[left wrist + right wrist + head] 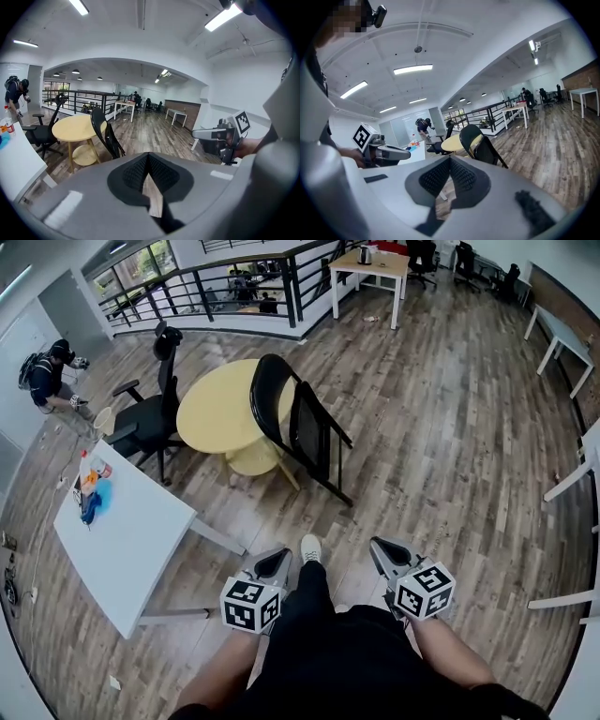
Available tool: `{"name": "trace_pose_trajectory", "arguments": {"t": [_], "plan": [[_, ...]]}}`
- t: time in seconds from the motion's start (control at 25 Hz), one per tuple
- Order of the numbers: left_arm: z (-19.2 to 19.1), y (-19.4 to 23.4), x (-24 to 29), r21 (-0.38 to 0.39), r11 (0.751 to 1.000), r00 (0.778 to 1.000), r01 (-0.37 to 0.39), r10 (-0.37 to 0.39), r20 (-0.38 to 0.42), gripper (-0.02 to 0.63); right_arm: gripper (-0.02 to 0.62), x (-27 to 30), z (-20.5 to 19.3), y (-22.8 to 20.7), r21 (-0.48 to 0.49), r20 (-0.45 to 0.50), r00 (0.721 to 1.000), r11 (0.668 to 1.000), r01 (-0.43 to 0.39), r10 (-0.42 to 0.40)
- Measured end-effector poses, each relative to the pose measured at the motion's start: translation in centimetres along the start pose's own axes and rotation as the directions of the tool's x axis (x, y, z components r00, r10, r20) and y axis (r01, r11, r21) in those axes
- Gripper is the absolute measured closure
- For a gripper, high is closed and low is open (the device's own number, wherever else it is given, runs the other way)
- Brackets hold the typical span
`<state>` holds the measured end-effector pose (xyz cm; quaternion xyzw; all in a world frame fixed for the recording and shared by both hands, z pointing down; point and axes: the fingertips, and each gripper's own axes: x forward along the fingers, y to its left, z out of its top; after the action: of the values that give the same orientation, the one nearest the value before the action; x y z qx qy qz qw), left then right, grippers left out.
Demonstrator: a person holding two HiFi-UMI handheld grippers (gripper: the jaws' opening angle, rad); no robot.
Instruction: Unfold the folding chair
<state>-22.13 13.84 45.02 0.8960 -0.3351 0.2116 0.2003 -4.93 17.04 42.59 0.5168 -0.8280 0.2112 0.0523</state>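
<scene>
Folding chair, black, folded flat and standing on the wooden floor, seemingly propped against the rim of a round yellow table, ahead of the person and well apart from both claws. Left gripper and right gripper held low in front of the body, either side of a forward foot, each pinched fully closed with nothing between the pads. Black office chair just beside the yellow table, white table near on the left, another person far off near the railing. Judged as the approach step, with no contact made yet. To do it well: close in squarely on the open right-hand side, away from the white table; spread both claws wide before reaching; take the curved top of the backrest with one claw and the front edge of the seat with the other; draw the frame clear of the yellow table first, then hold the back steady and press the seat down and forward until flat. Likely risks: chair feet skidding on smooth boards, a thin tube slipping from a shallow grip, pads caught near the hinge. Worth gripping deep and moving slowly.
</scene>
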Motion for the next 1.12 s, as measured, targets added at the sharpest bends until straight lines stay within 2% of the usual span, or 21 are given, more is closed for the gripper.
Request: {"name": "trace_pose_trajectory", "arguments": {"t": [0.4,0.68,1.12], "plan": [[1.0,1.7,2.1,-0.023,1.000,1.000,-0.002,0.003,0.021,0.598,0.600,2.5,1.4,-2.3,-0.010,0.000,1.000,1.000,0.013,-0.013],[1.0,3.6,4.1,-0.045,0.999,1.000,-0.013,0.014,0.008,0.598,0.600,4.9,0.8,-3.2,-0.004,-0.033,0.999,1.000,-0.007,0.007],[3.6,6.7,8.4,-0.048,0.999,1.000,-0.016,0.015,-0.014,0.598,0.600,8.9,1.9,-6.7,0.018,-0.061,0.998,1.000,-0.003,0.004]]}}
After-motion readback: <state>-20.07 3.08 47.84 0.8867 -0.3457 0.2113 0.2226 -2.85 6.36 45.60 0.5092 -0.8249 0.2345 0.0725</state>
